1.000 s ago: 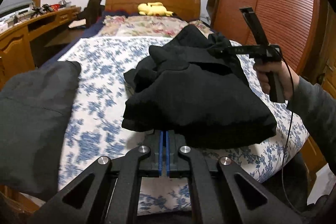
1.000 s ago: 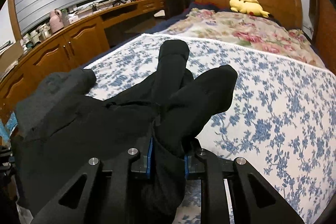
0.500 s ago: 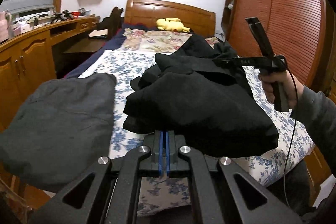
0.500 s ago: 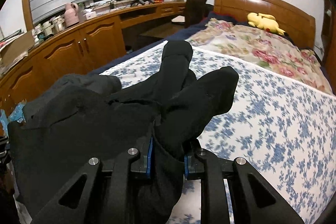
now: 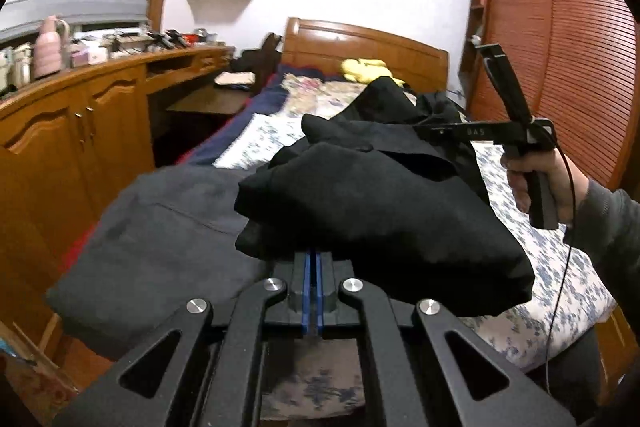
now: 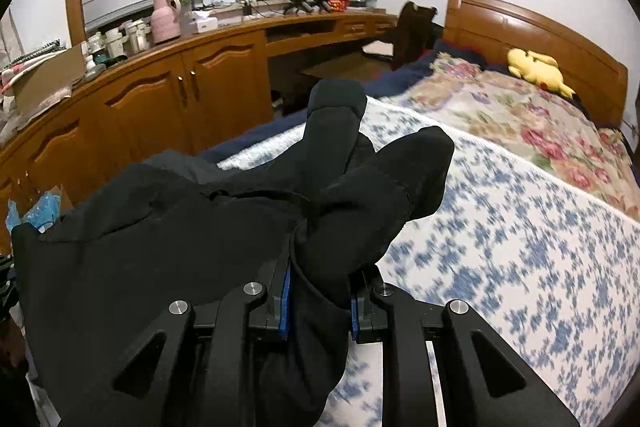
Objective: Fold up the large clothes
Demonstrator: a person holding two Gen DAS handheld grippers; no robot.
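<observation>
A large black garment (image 5: 380,211) hangs bunched in the air over the bed's near left part, carried between both grippers. My left gripper (image 5: 312,259) is shut, its blue pads pressed together, with the tips hidden under the garment's near edge. In the right wrist view, my right gripper (image 6: 320,291) is shut on a thick bunch of the black garment (image 6: 180,259), and two folded ends stick up past the jaws. In the left wrist view the right gripper (image 5: 434,133) bites into the garment's far side, held by a hand (image 5: 560,183). A flat dark grey garment (image 5: 160,227) lies on the bed's left edge.
The bed (image 6: 520,247) has a blue-flowered sheet, a rose-patterned quilt (image 6: 520,123) and a yellow plush toy (image 6: 536,69) by the wooden headboard. Wooden cabinets and a cluttered desk (image 5: 80,131) run along the left. A slatted wardrobe (image 5: 580,67) stands at the right.
Both grippers have carried the black garment leftward and slightly up, nearer the grey garment and the cabinets. Both grips look the same.
</observation>
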